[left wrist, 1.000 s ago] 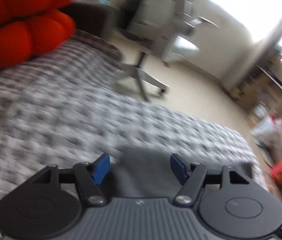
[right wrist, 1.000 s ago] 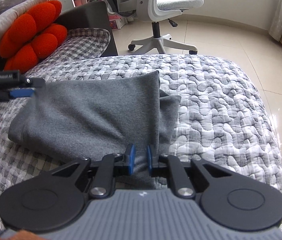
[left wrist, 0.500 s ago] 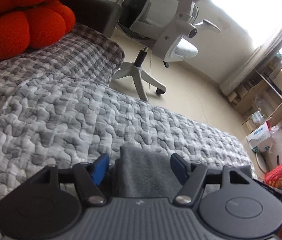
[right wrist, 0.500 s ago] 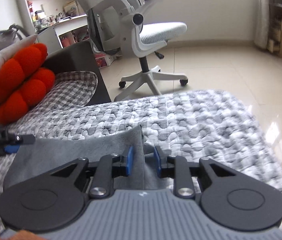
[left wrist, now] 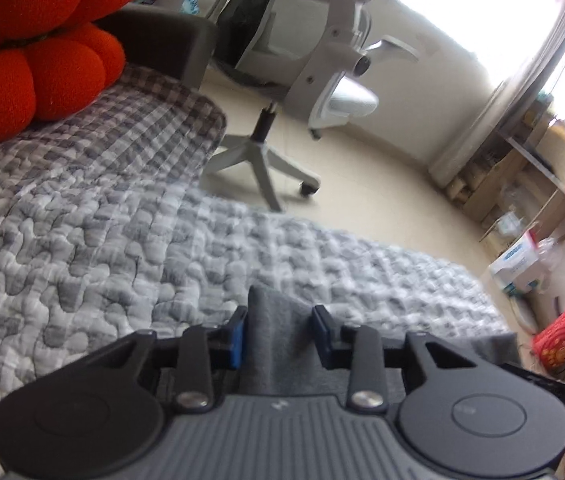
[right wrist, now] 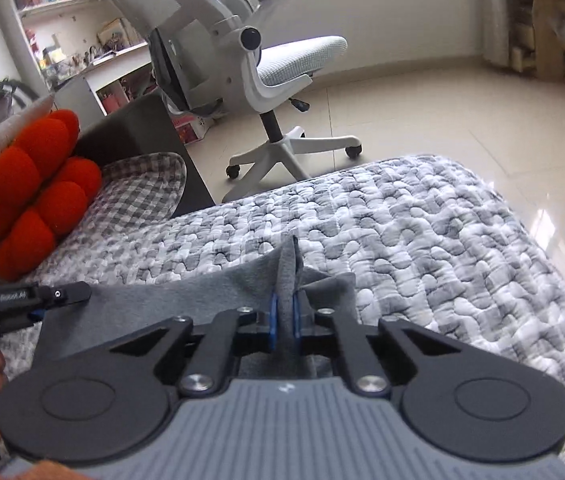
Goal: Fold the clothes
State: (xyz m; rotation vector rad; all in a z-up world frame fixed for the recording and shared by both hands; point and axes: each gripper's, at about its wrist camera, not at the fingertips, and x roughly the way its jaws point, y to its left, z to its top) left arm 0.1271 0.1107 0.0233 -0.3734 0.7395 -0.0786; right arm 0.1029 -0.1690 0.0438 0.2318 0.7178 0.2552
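**A:** In your left wrist view, what do you hold?

**B:** Your left gripper [left wrist: 278, 336] is closing on a raised fold of the grey garment [left wrist: 278, 344]. The blue pads already touch the cloth on both sides, over the quilted bed cover [left wrist: 122, 248].

**A:** And the right wrist view?

**B:** Your right gripper [right wrist: 284, 316] is closing too, and its pads pinch a thin upright ridge of the garment. The rest lies on the bed. I think you take two corners so the cloth hangs even for folding.
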